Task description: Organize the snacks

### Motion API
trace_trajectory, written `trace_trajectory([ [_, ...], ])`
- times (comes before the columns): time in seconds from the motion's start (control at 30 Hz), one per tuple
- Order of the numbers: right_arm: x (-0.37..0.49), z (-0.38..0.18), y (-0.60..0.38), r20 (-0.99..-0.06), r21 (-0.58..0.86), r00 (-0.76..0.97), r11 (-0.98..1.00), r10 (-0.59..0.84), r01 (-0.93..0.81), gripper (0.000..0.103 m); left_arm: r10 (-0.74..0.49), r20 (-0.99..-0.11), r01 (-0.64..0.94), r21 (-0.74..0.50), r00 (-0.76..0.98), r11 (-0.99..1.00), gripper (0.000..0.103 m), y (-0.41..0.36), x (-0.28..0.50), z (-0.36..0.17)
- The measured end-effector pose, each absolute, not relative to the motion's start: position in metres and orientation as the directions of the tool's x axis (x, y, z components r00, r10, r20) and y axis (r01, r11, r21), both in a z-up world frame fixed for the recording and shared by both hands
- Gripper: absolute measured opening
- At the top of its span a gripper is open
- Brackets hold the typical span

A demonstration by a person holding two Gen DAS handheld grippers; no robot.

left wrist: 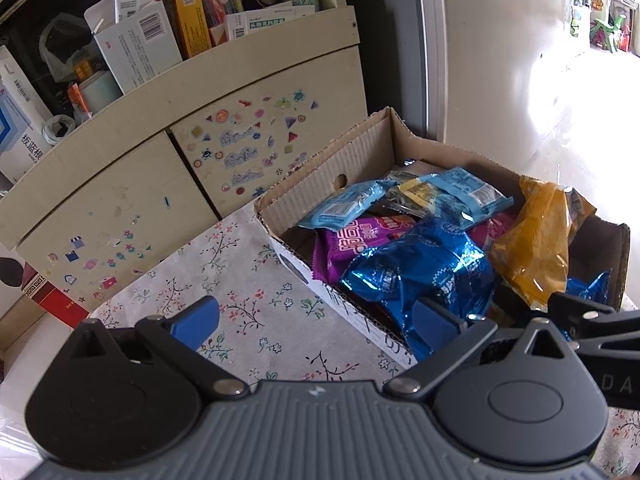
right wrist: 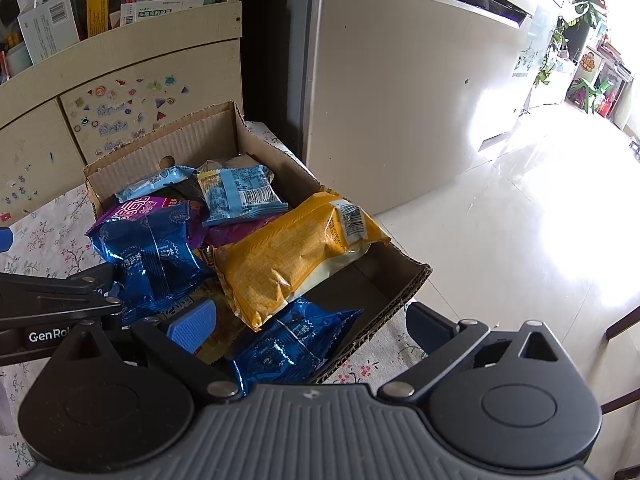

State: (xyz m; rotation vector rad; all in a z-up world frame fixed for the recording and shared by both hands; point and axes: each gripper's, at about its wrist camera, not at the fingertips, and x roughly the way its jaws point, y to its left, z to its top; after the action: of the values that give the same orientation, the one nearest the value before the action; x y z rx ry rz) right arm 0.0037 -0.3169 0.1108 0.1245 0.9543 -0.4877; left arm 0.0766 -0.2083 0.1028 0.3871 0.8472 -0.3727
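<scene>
Both grippers — left (left wrist: 316, 320), right (right wrist: 310, 326) — hover agape above the snack box (right wrist: 132, 160).

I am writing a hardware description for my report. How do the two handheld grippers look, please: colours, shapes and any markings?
Both look the same. The left gripper and the right gripper each have a grey ribbed body, two round black hubs, black link arms with silver rivets, and blue textured finger pads. In the right wrist view, white lettering "GenRo" shows on the left gripper's black side. No cables, hands or sleeves are visible.
</scene>
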Motion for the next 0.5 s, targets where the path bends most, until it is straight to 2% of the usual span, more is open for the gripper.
trace_trajectory([
  [0.5,0.0015,0.1135,-0.3105,-0.800,-0.109,0.485,0.879,-0.355,0.463,0.103,-0.138,-0.763,0.439,0.205,0.632,0.875,0.102,-0.2020,0.0723,0.1077],
])
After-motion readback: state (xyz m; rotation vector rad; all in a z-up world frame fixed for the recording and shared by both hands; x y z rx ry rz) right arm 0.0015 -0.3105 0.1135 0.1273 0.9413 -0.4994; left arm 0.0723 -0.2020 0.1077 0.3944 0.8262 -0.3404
